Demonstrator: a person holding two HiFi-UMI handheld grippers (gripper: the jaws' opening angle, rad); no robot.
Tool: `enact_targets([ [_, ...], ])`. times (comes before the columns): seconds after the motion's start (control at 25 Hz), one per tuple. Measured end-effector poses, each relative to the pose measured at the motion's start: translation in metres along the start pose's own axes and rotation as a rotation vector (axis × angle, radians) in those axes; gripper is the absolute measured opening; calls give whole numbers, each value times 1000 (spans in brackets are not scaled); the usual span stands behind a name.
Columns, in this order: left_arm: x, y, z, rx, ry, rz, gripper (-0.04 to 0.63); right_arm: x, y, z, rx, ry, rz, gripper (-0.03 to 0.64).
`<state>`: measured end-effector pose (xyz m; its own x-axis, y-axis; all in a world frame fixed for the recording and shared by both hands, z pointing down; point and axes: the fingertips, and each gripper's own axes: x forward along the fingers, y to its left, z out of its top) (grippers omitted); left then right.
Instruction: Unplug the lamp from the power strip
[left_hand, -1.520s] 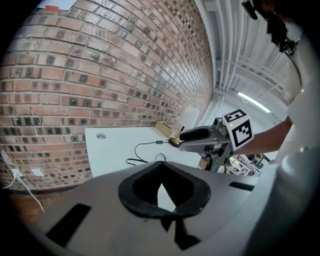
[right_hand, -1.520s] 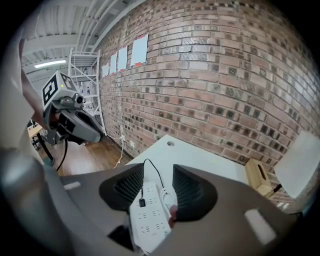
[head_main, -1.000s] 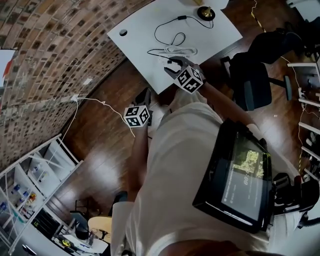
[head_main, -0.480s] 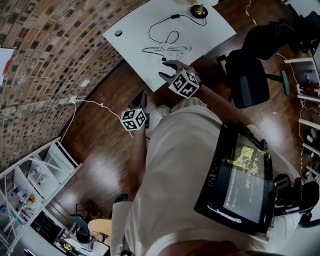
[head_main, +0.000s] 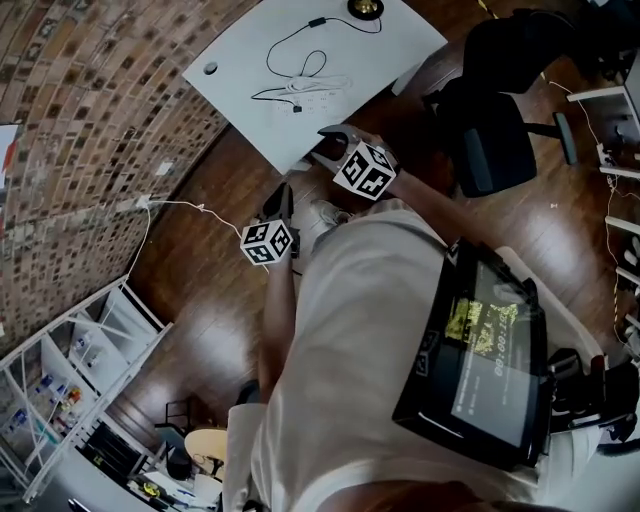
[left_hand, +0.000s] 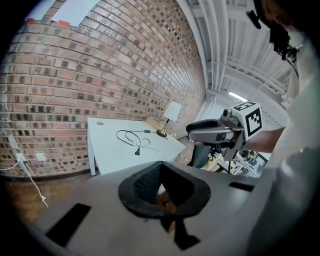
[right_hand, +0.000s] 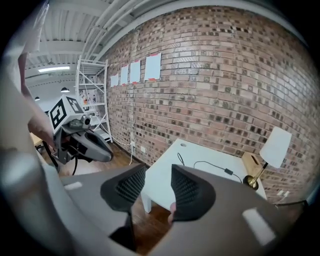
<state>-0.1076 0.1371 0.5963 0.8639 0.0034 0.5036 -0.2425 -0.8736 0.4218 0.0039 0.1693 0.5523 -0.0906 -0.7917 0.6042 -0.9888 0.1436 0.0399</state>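
You stand back from the table (head_main: 240, 60)
Left hand-held gripper (left_hand: 160, 182) clenched empty, right hand-held gripper (right_hand: 155, 187) closing empty; plug (left_hand: 136, 151) looks out, keep clear

Head camera is looking steeply down; cameras riding the left gripper (left_hand: 161, 182) and right gripper (right_hand: 159, 186) are facing the same distant white table (left_hand: 102, 150).

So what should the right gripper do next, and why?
Probably just lower the right gripper and rest: its empty jaws are closing short of the table, and the plug looks loose beside the power strip, though that is small.
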Motion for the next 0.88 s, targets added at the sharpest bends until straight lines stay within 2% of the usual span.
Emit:
enact_targets([
  [0.36, 2, -104, -49, -12, 8, 18, 5, -95, 10, -68, 59, -19, 38, 155],
  [0.6, -14, -171, -92, -40, 0, 38, 5, -146, 36, -123, 83, 0, 98, 141],
  [0.64, -19, -178, -100, -48, 0, 45, 5, -152, 41, -132, 85, 12, 106, 133],
  [0.72, -28, -192, -116, -69, -1, 63, 5, -164, 49, -149, 95, 39, 114, 29],
  [0.8, -37, -202, -131, -89, -2, 84, 5, -173, 57, -163, 125, 46, 128, -2],
  [0.88, -45, -207, -142, -107, -7, 107, 5, -177, 67, -172, 154, 45, 152, -3],
])
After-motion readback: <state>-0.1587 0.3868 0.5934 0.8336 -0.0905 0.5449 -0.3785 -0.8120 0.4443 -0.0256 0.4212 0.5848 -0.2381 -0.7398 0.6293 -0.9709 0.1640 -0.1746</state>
